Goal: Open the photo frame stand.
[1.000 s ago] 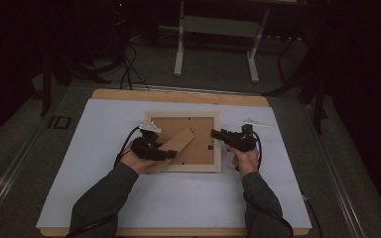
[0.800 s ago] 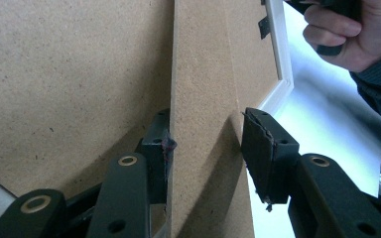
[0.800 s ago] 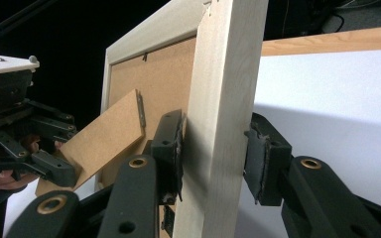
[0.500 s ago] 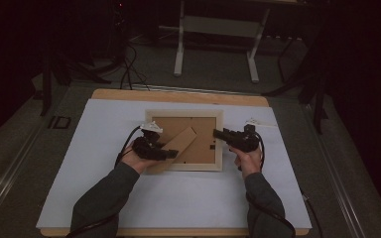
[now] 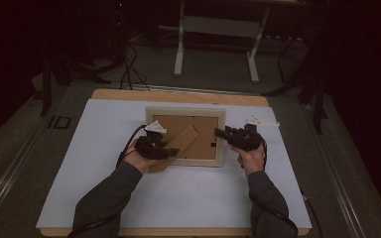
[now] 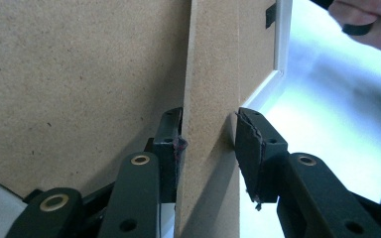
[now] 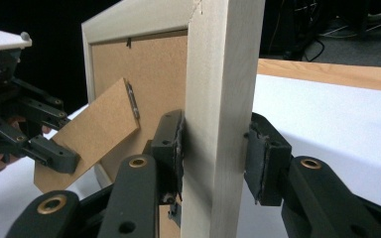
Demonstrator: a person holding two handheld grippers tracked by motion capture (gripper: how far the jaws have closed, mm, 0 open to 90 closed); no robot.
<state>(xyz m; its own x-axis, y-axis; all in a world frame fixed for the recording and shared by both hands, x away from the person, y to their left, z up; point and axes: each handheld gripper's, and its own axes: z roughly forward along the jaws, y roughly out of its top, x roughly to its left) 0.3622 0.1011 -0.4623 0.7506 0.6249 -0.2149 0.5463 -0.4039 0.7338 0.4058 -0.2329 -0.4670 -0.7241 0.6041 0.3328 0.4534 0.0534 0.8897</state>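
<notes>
Since the earlier frame the left gripper [image 6: 206, 144] has been closing its jaws around the easel stand [image 5: 176, 147], one pad touching, the other just off. The right gripper [image 7: 213, 158] clamps the picture frame's [image 5: 185, 111] right rail on the white surface [image 5: 178, 198].

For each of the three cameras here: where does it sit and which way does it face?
High view: above the near table edge, facing forward and down on the picture frame; forearms and both tongs show.
Left gripper view: on the left tongs, facing along the frame's stand.
Right gripper view: on the right tongs, straddling the frame's rail.
All share the frame.
</notes>
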